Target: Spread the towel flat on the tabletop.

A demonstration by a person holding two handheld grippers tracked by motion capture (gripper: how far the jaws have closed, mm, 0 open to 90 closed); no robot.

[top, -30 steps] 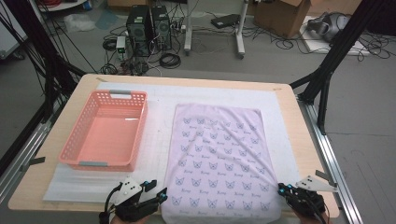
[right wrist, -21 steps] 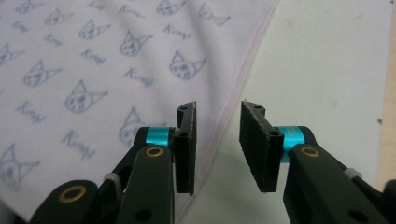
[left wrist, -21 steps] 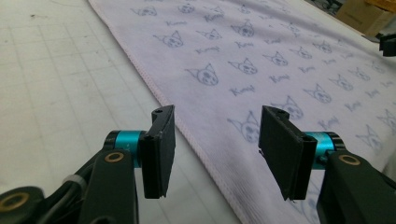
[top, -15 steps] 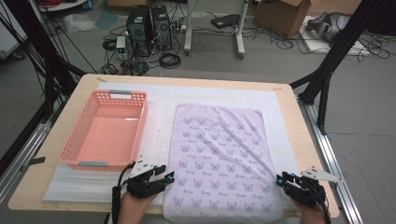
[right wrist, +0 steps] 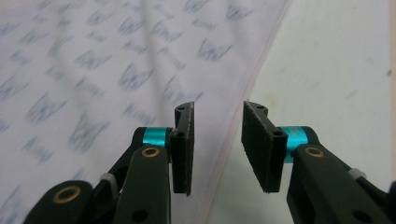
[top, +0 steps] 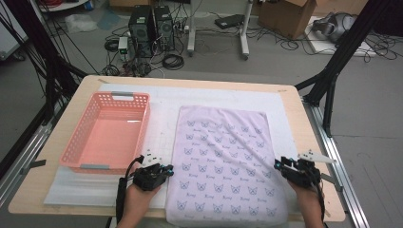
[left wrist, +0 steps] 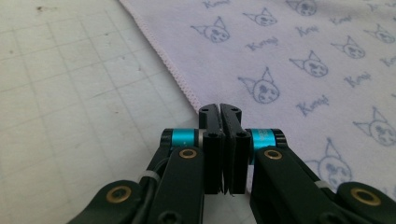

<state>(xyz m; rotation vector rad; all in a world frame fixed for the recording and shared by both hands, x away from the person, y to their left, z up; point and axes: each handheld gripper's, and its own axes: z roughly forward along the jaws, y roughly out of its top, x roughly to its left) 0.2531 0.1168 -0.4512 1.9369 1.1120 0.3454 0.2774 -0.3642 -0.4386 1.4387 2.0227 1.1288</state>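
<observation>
A pale lilac cloth (top: 223, 156) printed with small cat faces lies flat on the white mat (top: 161, 109). My left gripper (top: 164, 170) rests at the cloth's left hem. In the left gripper view the cloth (left wrist: 303, 70) runs up to the left gripper's (left wrist: 219, 108) tips. Its jaws have just been closing and now stand shut; whether the hem is pinched I cannot tell. My right gripper (top: 279, 164) is at the right hem. Its jaws have just been opening, and the right gripper (right wrist: 217, 116) stands open astride the cloth's (right wrist: 93, 60) edge.
A pink slatted basket (top: 78, 142) sits on the mat left of the cloth, close to my left hand. The wooden table's edge (top: 313, 142) runs just right of my right hand. Computer towers and cables lie on the floor beyond.
Both hands have moved away from the person along the cloth's side hems. The left gripper's jaws have closed and the right gripper's jaws have opened.
</observation>
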